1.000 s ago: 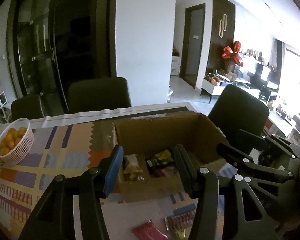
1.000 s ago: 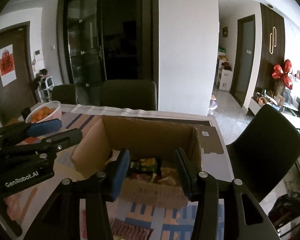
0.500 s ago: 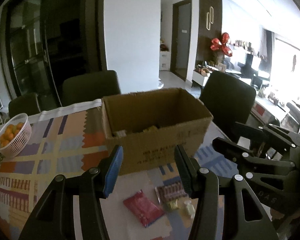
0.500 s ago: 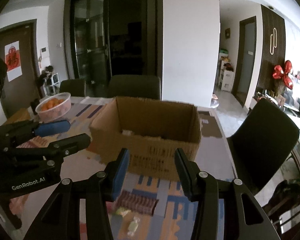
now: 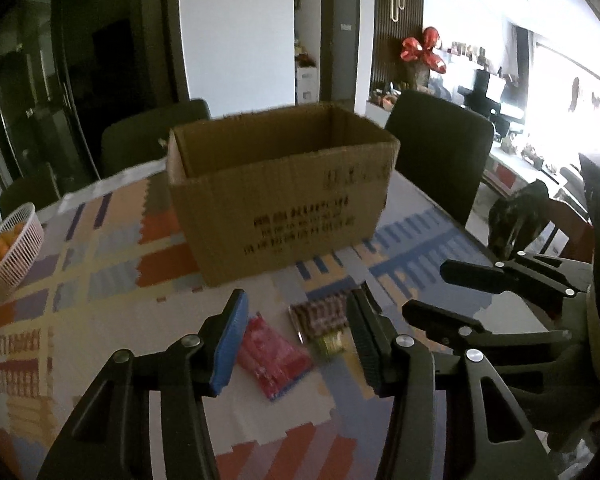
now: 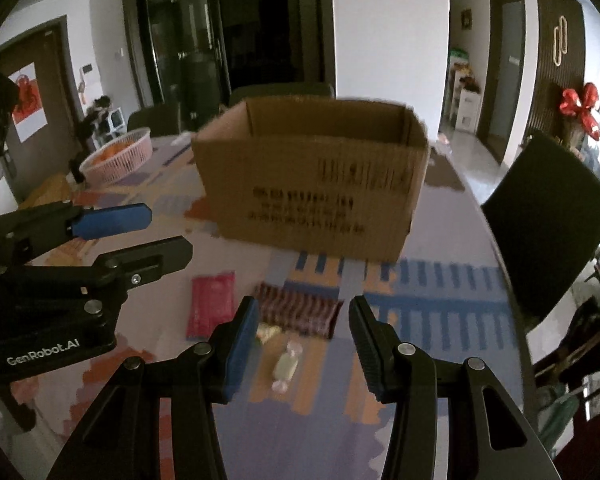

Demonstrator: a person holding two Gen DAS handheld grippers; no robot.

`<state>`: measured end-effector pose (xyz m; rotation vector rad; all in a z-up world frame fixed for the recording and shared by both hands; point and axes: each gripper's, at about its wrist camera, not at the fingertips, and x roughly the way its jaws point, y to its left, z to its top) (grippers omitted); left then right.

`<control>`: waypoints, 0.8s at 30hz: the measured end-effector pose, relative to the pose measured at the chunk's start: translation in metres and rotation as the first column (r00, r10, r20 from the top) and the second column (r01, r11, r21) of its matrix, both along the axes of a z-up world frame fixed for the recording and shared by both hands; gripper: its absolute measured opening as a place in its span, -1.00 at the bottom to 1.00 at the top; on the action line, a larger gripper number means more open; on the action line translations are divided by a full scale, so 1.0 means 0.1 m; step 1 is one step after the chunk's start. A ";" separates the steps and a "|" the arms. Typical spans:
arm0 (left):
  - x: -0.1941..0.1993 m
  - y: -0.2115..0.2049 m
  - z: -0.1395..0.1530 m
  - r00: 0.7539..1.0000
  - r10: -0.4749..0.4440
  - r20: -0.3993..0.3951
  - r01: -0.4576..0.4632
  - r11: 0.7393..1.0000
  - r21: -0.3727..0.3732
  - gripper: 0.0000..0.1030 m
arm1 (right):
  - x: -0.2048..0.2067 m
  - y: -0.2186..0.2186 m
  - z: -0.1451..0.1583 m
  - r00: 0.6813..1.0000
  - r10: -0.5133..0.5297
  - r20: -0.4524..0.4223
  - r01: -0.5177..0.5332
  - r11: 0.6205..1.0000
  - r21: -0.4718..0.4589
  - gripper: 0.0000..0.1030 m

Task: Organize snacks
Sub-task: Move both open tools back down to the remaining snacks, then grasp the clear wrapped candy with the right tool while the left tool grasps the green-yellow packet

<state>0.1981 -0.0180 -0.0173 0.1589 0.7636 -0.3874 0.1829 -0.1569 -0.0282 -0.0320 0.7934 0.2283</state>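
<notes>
An open cardboard box stands on the patterned tablecloth; it also shows in the right wrist view. In front of it lie a red snack packet, a dark striped packet and a small gold-wrapped sweet. The right wrist view shows the red packet, the striped packet and two pale wrapped sweets. My left gripper is open and empty above the red and striped packets. My right gripper is open and empty above the sweets.
A white basket of oranges stands at the table's left edge, also in the right wrist view. Dark chairs stand behind and to the right of the table. The table's right edge is near.
Both grippers have pulled back from over the box and dropped lower toward the table. The box inside is now hidden; the loose snacks in front of it lie between the jaws.
</notes>
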 end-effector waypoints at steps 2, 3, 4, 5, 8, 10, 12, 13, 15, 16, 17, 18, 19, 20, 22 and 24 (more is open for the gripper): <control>-0.01 0.01 -0.08 1.000 -0.006 -0.022 0.006 1.000 0.000 -0.06 | 0.00 0.01 -0.09 1.000 0.006 -0.023 -0.006 1.000 0.006 -0.07; -0.02 0.01 -0.13 0.999 -0.009 -0.034 0.009 1.000 0.004 -0.09 | 0.00 0.02 -0.14 0.999 0.006 -0.040 -0.006 1.000 0.012 -0.07; -0.02 0.01 -0.15 0.999 -0.012 -0.041 0.012 1.000 0.005 -0.11 | 0.00 0.02 -0.17 0.999 0.010 -0.052 -0.009 1.000 0.016 -0.07; -0.02 0.01 -0.19 0.999 -0.016 -0.051 0.016 1.000 0.008 -0.12 | 0.00 0.03 -0.21 0.998 0.014 -0.063 -0.013 1.000 0.018 -0.07; -0.03 0.04 -0.28 0.997 -0.024 -0.068 0.025 1.000 0.005 -0.15 | 0.00 0.07 -0.34 0.996 0.017 -0.090 -0.016 1.000 0.011 -0.07; -0.03 0.04 -0.34 0.996 -0.038 -0.084 0.037 0.999 -0.005 -0.19 | 0.00 0.09 -0.42 0.994 0.021 -0.110 -0.020 1.000 0.012 -0.08; -0.02 0.04 -0.39 0.994 -0.047 -0.100 0.047 0.999 -0.008 -0.21 | 0.01 0.12 -0.49 0.992 0.028 -0.126 -0.026 1.000 0.012 -0.13; -0.02 0.03 -0.42 0.993 -0.052 -0.108 0.052 0.999 -0.009 -0.24 | 0.02 0.13 -0.53 0.990 0.029 -0.137 -0.028 1.000 0.011 -0.17; 0.00 0.02 -0.48 0.990 -0.059 -0.126 0.059 0.998 -0.005 -0.24 | 0.04 0.14 -0.61 0.987 0.033 -0.158 -0.030 0.999 0.016 -0.19; 0.00 0.02 -0.51 0.990 -0.061 -0.131 0.061 0.998 -0.003 -0.25 | 0.05 0.14 -0.63 0.986 0.033 -0.165 -0.030 0.999 0.019 -0.20; 0.00 0.01 -0.53 0.989 -0.063 -0.137 0.064 0.998 -0.001 -0.25 | 0.06 0.15 -0.67 0.984 0.034 -0.174 -0.031 0.999 0.024 -0.22; 0.01 0.00 -0.55 0.988 -0.065 -0.142 0.066 0.998 0.001 -0.25 | 0.07 0.15 -0.70 0.983 0.032 -0.181 -0.028 0.999 0.023 -0.24; 0.01 0.00 -0.57 0.987 -0.067 -0.147 0.069 0.998 0.004 -0.25 | 0.09 0.15 -0.74 0.981 0.028 -0.191 -0.025 0.999 0.020 -0.27; 0.01 -0.01 -0.59 0.986 -0.070 -0.152 0.072 0.997 0.008 -0.25 | 0.10 0.14 -0.77 0.980 0.026 -0.198 -0.022 1.000 0.020 -0.30; 0.03 -0.03 -0.61 0.984 -0.074 -0.160 0.077 0.997 0.012 -0.25 | 0.12 0.13 -0.81 0.977 0.022 -0.210 -0.017 1.000 0.024 -0.31; 0.04 -0.04 -0.65 0.982 -0.078 -0.174 0.082 0.997 0.013 -0.25 | 0.14 0.13 -0.85 0.976 0.020 -0.219 -0.014 1.000 0.026 -0.33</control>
